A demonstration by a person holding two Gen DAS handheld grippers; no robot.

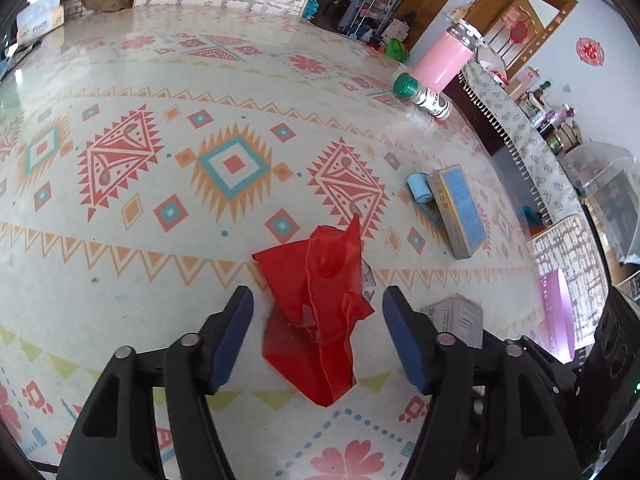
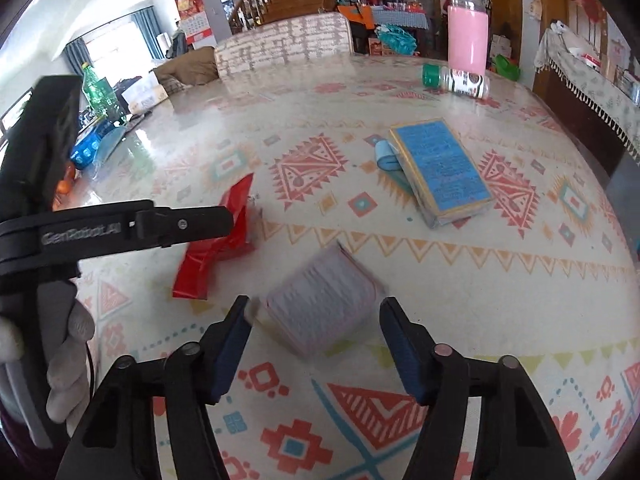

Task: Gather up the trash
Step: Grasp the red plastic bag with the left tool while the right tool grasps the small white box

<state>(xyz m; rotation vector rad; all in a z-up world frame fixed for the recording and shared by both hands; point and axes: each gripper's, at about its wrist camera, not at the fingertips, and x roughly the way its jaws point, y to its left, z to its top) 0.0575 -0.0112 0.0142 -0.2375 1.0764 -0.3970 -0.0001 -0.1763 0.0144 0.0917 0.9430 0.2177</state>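
Observation:
A crumpled red plastic wrapper (image 1: pixel 320 300) lies on the patterned tablecloth (image 1: pixel 160 240). My left gripper (image 1: pixel 316 308) is open, one blue pad on each side of the wrapper and neither touching it. In the right wrist view the wrapper (image 2: pixel 208 256) shows under the left gripper's black finger (image 2: pixel 192 222), which comes in from the left. A small whitish carton (image 2: pixel 324 312), blurred, lies just ahead of my right gripper (image 2: pixel 314 312), which stands open around its near end. The same carton (image 1: pixel 456 316) appears right of the left gripper.
A blue-topped flat box (image 2: pixel 440 172) with a blue roll (image 2: pixel 386 156) beside it lies farther back. A green-capped jar (image 2: pixel 456 78) lies on its side by a pink bottle (image 2: pixel 468 36). A gloved hand (image 2: pixel 68 360) is at the left edge. A padded chair (image 2: pixel 284 40) stands behind the table.

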